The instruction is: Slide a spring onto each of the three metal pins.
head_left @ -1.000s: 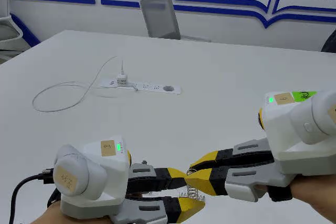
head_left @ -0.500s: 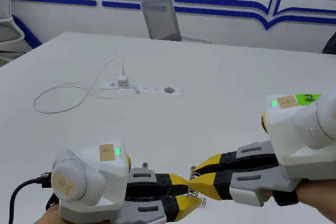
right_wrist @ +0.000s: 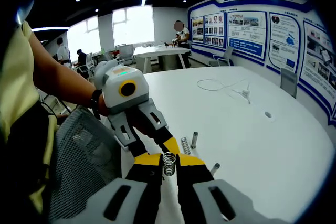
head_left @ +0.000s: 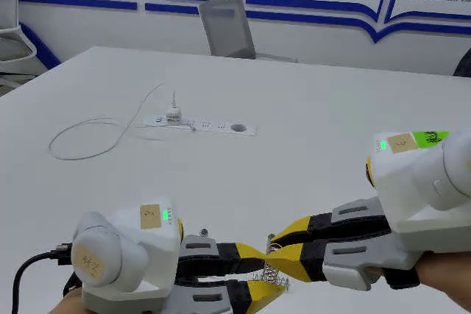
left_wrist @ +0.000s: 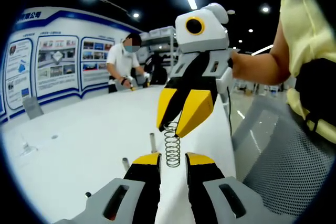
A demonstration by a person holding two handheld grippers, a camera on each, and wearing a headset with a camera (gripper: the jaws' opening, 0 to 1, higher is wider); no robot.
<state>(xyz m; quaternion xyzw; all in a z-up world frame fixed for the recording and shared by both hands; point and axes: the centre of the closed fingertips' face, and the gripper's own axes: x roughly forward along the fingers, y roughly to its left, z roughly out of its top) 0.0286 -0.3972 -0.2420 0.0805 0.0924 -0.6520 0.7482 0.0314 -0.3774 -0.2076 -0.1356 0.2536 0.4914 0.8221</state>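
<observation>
Spring [left_wrist: 172, 148] hangs above the table [head_left: 309, 130], pinched at one end by our right gripper [left_wrist: 177, 127]. Our left gripper [left_wrist: 173, 158] brackets the other end, jaws narrowly apart; we cannot tell if it grips. Its axis runs gripper to gripper. Upright pins [right_wrist: 194, 140] stand just beside our tips, and the right gripper view adds a second spring [right_wrist: 185, 145] by them.

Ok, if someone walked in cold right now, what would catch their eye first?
First, the two yellow-tipped grippers meeting nose to nose over the near edge of the white table. The right gripper pinches one end of a spring, and the other end reaches in between the left gripper jaws. Just beyond them, bare metal pins stand upright on the table, with a second spring standing close by.
</observation>
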